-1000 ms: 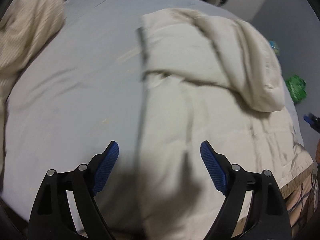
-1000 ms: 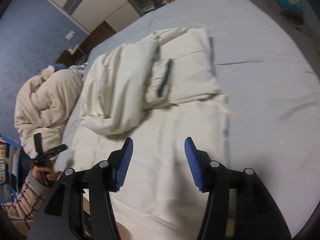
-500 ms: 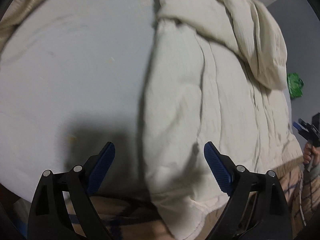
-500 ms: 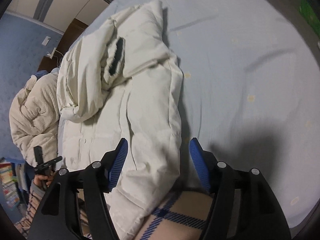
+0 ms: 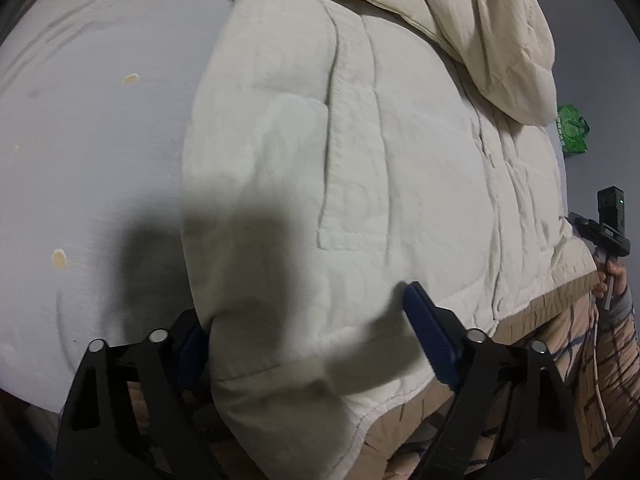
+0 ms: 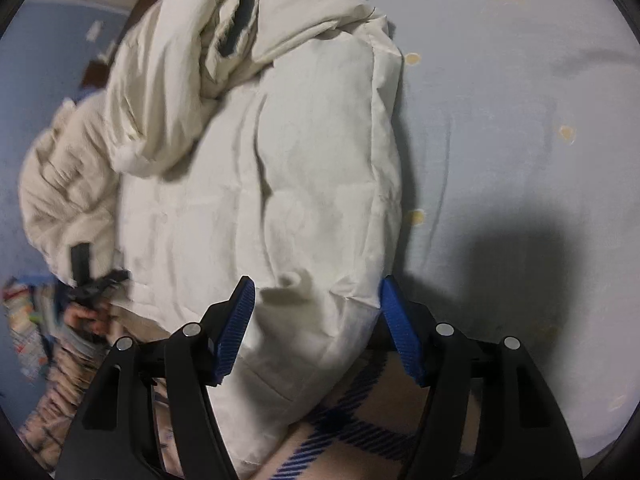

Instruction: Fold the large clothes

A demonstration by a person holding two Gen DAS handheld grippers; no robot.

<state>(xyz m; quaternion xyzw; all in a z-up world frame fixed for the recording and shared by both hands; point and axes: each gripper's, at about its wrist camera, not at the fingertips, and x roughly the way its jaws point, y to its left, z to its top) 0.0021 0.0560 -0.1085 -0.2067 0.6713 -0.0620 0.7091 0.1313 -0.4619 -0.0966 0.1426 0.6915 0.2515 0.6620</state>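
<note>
The left tongs (image 5: 308, 336) stand wide apart, straddling the near hem corner of the cream padded coat (image 5: 360, 160); the left blue pad (image 5: 192, 350) is mostly hidden behind the bulging fabric, while the right pad (image 5: 430, 344) shows in full just beside the cloth. Whether either pad actually presses the coat cannot be told. The right tongs (image 6: 316, 328) are likewise spread, one pad on each side of the coat's (image 6: 288, 184) other near corner, with puffed fabric filling the gap between them.

The coat lies lengthwise on the pale blue-grey bed sheet (image 5: 92, 128), its hem at the near edge and overhanging a plaid blanket (image 6: 360, 436). A sleeve (image 5: 496, 28) is folded across the far part of the body. In the right wrist view a dark strip (image 6: 236, 28) shows at the far end; blur makes it hard to say what it is. The coat's far end is cut off in the left wrist view.

At the right edge of the left view, the other gripper's black body (image 5: 608, 224) and a hand (image 5: 610, 276) are partly cropped. A green item (image 5: 572, 130) lies beyond the bed, too small to identify. A second beige heap (image 6: 60, 184) lies left of the coat, blurred.
</note>
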